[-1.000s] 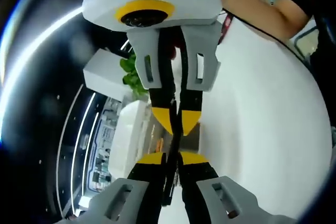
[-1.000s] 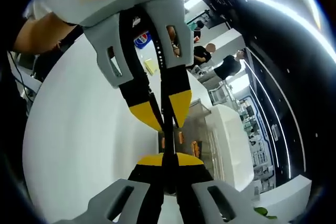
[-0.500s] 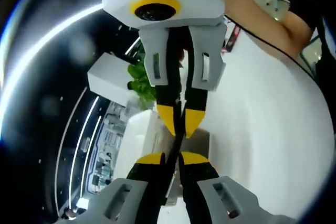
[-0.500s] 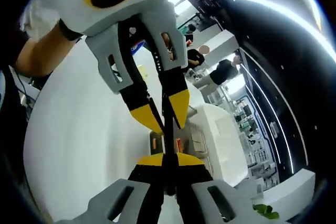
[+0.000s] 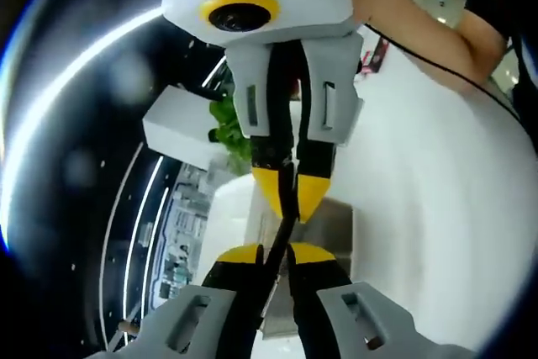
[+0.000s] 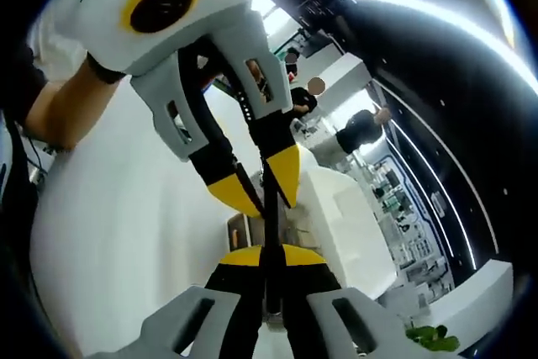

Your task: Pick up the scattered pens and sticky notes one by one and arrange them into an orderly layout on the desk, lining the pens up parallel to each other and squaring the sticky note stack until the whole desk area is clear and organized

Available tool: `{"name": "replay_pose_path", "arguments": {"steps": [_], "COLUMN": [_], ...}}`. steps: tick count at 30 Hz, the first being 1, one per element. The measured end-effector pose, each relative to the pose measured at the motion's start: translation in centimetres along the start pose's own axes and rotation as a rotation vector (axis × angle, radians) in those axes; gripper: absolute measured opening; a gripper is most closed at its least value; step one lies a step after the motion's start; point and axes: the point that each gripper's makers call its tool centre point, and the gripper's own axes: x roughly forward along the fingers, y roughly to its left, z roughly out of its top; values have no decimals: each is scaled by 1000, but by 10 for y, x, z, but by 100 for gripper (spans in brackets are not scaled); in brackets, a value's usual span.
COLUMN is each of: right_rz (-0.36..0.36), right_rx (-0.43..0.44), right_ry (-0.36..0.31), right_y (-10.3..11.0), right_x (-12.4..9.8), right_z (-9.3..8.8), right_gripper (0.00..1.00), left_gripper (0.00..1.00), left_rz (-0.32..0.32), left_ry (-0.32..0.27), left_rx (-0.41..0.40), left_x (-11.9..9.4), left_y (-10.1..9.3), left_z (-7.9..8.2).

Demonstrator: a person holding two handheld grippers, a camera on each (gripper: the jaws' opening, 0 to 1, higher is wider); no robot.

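White desk (image 5: 437, 166) in a bright open room. A thin black pen (image 5: 284, 216) is held in the air above it, both grippers' jaws closed on it: left gripper (image 5: 273, 251) and right gripper (image 6: 263, 251), tip to tip. Judged light, stiff, slippery; grip mid-barrel.

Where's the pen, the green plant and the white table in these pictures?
pen (image 5: 282, 237), left gripper view, thin dark shaft between the yellow tips.
green plant (image 5: 229, 128), left gripper view, leaves.
white table (image 5: 429, 182), left gripper view, bare top.
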Motion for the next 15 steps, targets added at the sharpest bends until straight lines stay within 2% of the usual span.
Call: {"name": "replay_pose_path", "arguments": {"steps": [5,9,10,15], "right_rz": [-32,-86,-129,-160], "right_rx": [0,-40,-68,-86], "right_ry": [-28,-18,-12,-23], "right_y": [-7,-14,-22,-29], "right_x": [2,8,8,14], "right_z": [7,6,6,5], "right_gripper": [8,8,8,8], "left_gripper": [12,12,12,12], "left_rz": [42,91,119,163], "left_ry": [-2,4,-2,-3], "left_rx": [17,61,69,94], "left_x": [2,8,10,16], "left_y": [4,10,16,22], "left_z": [0,-4,-4,-7]}}
